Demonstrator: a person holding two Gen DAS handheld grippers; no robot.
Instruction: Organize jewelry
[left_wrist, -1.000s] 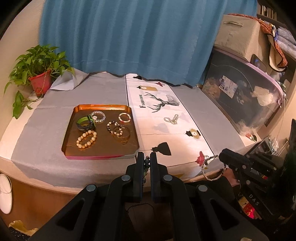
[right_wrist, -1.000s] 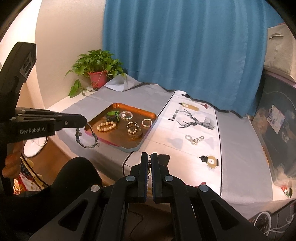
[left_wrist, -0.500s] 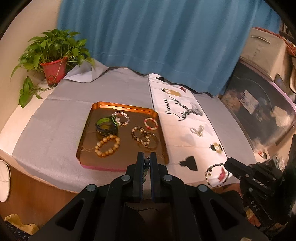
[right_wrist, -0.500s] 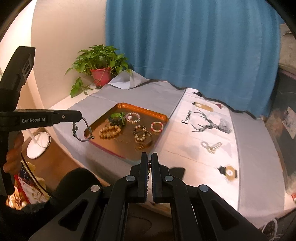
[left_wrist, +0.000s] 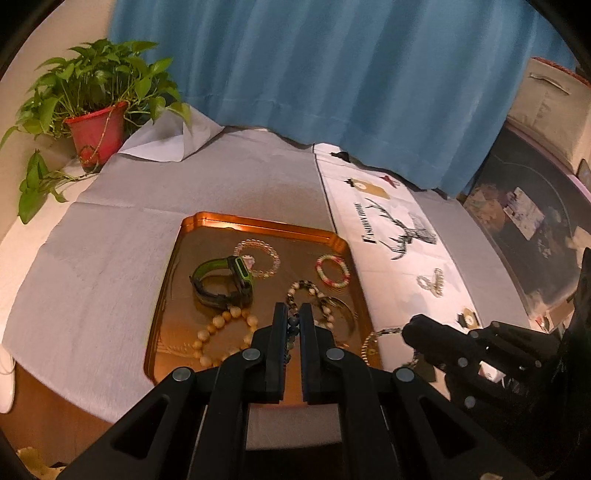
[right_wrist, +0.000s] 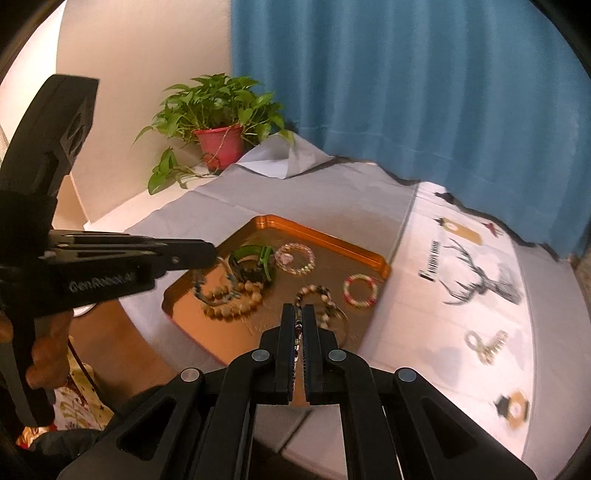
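Note:
An orange tray (left_wrist: 258, 223) (right_wrist: 325, 236) on the grey cloth holds a green watch (left_wrist: 221, 280), a clear bead bracelet (left_wrist: 258, 258), a pink-green bracelet (left_wrist: 332, 270), a tan wooden bead bracelet (left_wrist: 221, 332) and a dark-and-cream one (left_wrist: 306, 291). My left gripper (left_wrist: 293, 317) is shut on a dark bead bracelet (left_wrist: 293, 330), which hangs over the tray's near left part in the right wrist view (right_wrist: 207, 291). My right gripper (right_wrist: 299, 314) is shut on a thin beaded bracelet (right_wrist: 297, 332); it hangs by the tray's right edge (left_wrist: 373, 339).
A silvery hair clip (left_wrist: 430, 282) (right_wrist: 484, 345) lies on the white printed runner (left_wrist: 399, 229) right of the tray. A potted plant (left_wrist: 96, 107) stands at the back left. A blue curtain (left_wrist: 332, 74) hangs behind. Boxes (left_wrist: 535, 206) crowd the right side.
Both grippers have moved forward and down over the tray, each still holding its bracelet. The tray now looks much closer in both views.

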